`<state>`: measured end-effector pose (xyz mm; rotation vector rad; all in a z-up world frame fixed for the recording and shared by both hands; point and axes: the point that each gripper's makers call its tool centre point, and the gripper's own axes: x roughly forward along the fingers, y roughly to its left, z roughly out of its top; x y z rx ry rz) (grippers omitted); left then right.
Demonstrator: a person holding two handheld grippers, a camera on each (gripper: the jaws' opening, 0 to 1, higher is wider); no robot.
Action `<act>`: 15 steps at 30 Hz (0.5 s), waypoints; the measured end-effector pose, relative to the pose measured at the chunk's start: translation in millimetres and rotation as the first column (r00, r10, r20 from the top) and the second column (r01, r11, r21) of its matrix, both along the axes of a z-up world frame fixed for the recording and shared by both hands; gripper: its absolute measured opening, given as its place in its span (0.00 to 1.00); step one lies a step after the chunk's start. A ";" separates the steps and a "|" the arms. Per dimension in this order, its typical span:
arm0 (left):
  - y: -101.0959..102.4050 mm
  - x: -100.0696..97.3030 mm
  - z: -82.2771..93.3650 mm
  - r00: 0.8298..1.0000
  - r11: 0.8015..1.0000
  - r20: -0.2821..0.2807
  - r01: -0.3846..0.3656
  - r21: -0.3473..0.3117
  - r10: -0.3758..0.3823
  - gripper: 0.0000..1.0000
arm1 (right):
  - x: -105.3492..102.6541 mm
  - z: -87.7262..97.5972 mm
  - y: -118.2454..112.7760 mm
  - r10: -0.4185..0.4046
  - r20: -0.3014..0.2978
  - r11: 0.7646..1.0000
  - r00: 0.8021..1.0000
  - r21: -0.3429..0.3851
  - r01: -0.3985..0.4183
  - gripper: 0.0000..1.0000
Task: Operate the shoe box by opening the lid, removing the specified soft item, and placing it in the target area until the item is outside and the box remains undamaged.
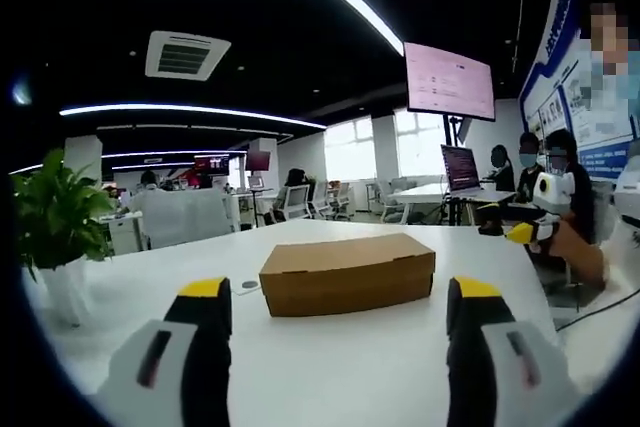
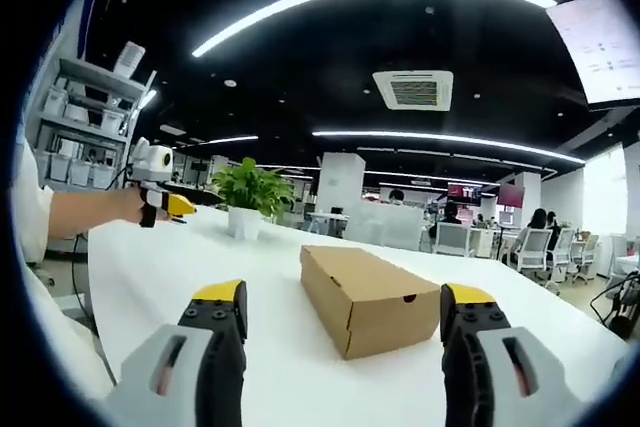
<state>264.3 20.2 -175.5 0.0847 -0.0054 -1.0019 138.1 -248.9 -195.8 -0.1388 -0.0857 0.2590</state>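
Squarely ahead in the left gripper view, the box (image 1: 347, 273) lies flat on the smooth white table (image 1: 330, 367), a long low block of plain brown cardboard with crisp edges, its lid down flush and its long side facing the camera. The left gripper (image 1: 340, 299) hangs above the near tabletop with its jaws spread wide, nothing between them; each jaw is a blocky grey-white shell with a black inner face and a yellow cap. The box sits beyond the tips, apart from them, framed by the gap. In the right gripper view the same box (image 2: 369, 297) shows from one corner, the lid's edge overlapping the front wall and a small round hole in the short end panel. The right gripper (image 2: 343, 299) is likewise open and empty, above the table (image 2: 160, 277), with the box beyond its tips and not touching either. A leafy green plant (image 1: 50, 209) in a glossy white pot stands on the table, well apart from the box. Far back, a wall screen (image 1: 449, 81) glows pale pink above a laptop (image 1: 460, 169) on another desk, and long curved light strips cross the dark ceiling.
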 end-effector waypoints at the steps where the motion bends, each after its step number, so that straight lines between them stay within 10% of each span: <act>1: -1.1 0.7 0.6 1.000 1.000 -0.002 0.011 -0.006 -0.012 0.91 | 1.2 0.9 -1.1 -0.002 -0.001 1.000 1.000 0.003 0.002 0.84; 15: -5.0 15.5 -5.8 0.998 0.999 -0.056 0.011 -0.041 -0.013 0.95 | 8.1 19.1 13.9 0.022 0.072 0.998 0.997 -0.054 -0.018 0.88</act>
